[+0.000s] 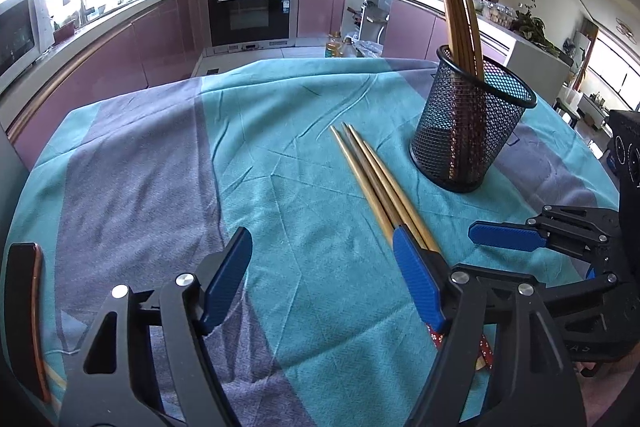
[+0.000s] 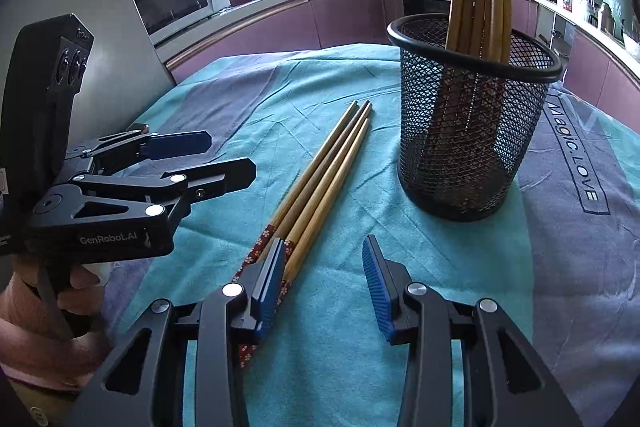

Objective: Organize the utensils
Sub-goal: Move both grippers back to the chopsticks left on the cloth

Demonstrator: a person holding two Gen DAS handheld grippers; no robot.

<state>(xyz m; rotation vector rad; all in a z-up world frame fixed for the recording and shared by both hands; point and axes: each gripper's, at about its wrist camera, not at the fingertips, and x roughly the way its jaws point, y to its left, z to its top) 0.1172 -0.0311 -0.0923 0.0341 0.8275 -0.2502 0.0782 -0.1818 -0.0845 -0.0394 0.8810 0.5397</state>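
Three wooden chopsticks [image 1: 380,183] lie side by side on the teal and purple tablecloth [image 1: 280,147], their red patterned ends toward me. A black mesh cup [image 1: 472,123] stands to their right and holds several more chopsticks upright. My left gripper [image 1: 320,275] is open just left of the loose chopsticks, its right finger over their near ends. My right gripper [image 2: 326,283] is open and empty; its left finger rests over the near ends of the chopsticks [image 2: 324,179], with the mesh cup [image 2: 472,115] ahead to the right. Each gripper shows in the other's view.
The table stands in a kitchen with purple cabinets, an oven [image 1: 250,7] and a microwave [image 2: 180,1] behind it. A dark curved chair back [image 1: 28,315] is at the left table edge. The cloth carries printed lettering [image 2: 576,151] at the right.
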